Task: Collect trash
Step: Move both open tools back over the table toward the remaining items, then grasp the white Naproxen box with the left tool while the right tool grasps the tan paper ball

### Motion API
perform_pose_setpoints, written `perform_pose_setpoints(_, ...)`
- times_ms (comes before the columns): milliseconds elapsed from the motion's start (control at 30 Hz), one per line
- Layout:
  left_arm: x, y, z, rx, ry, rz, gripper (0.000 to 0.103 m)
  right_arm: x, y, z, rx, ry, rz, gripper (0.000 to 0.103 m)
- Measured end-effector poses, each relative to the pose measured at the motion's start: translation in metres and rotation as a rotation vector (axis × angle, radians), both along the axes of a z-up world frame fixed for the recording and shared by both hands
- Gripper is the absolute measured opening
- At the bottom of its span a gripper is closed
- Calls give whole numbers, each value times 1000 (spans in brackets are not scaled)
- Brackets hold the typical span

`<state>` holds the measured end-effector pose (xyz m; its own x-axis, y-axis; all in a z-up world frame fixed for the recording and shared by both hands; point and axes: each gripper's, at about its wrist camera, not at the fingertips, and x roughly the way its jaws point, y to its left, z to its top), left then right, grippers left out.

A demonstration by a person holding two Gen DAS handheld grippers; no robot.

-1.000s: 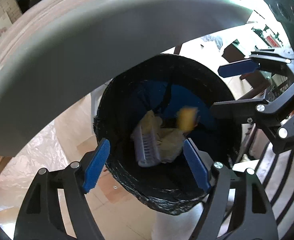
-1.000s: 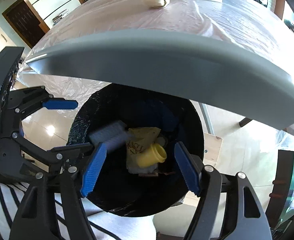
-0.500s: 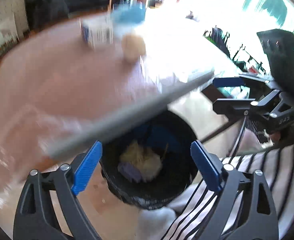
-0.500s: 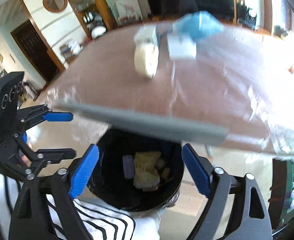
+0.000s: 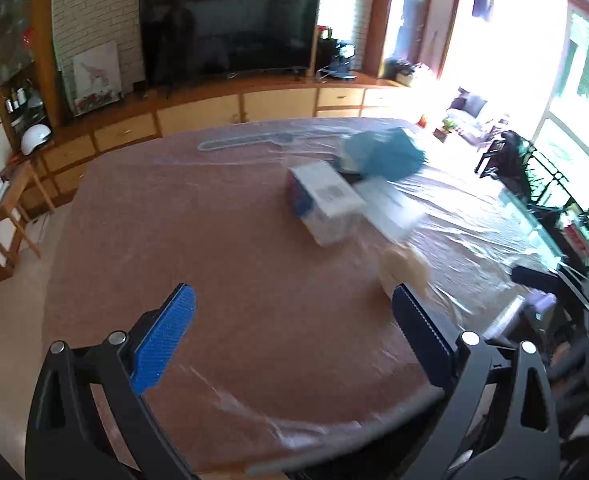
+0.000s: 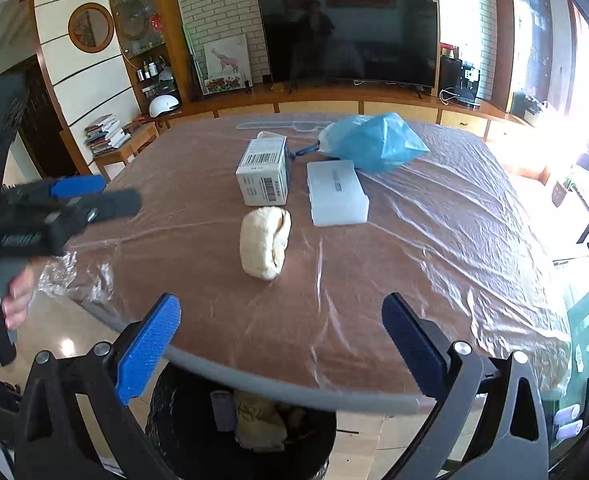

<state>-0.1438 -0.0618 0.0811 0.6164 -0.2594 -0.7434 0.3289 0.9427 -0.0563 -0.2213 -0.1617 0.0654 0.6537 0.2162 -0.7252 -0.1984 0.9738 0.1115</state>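
Both views have swung up from the bin to the table. We see barcodes on the box; text unreadable. Bin holds crumpled paper. Left gripper and right gripper fingers apart, empty.

wall: white brick | television on wooden cabinet | window: bright daylight

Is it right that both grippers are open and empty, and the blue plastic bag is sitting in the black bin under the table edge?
Not quite. The blue plastic bag lies on the table, behind the white case, as the right wrist view shows. The black bin holds other trash. Both grippers, left and right, are open and empty.
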Motion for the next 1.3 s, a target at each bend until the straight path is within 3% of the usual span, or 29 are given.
perform_pose_setpoints(133, 21, -14, -7, 72, -11, 6, 99, 17, -3, -4, -1, 40, -52, 95)
perform_pose_setpoints(333, 46, -23, -9, 113, -25, -22, 99, 47, -20, -19, 53, 95, -147, 91)
perform_pose_setpoints(633, 79, -30, -11, 114, 2, -41, 99, 75, 25, -35, 71, 156, 3, 89)
perform_pose_setpoints(867, 100, -39, -19, 89, 54, -93, 99, 81, 47, -46, 94, 199, 24, 88)
perform_pose_setpoints(1100, 117, -66, -34, 77, 130, -147, 99, 81, 65, -45, 76, 169, 29, 88)
perform_pose_setpoints(1300, 133, -67, -41, -6, 193, -144, 99, 79, 71, -40, 82, 136, 14, 87)
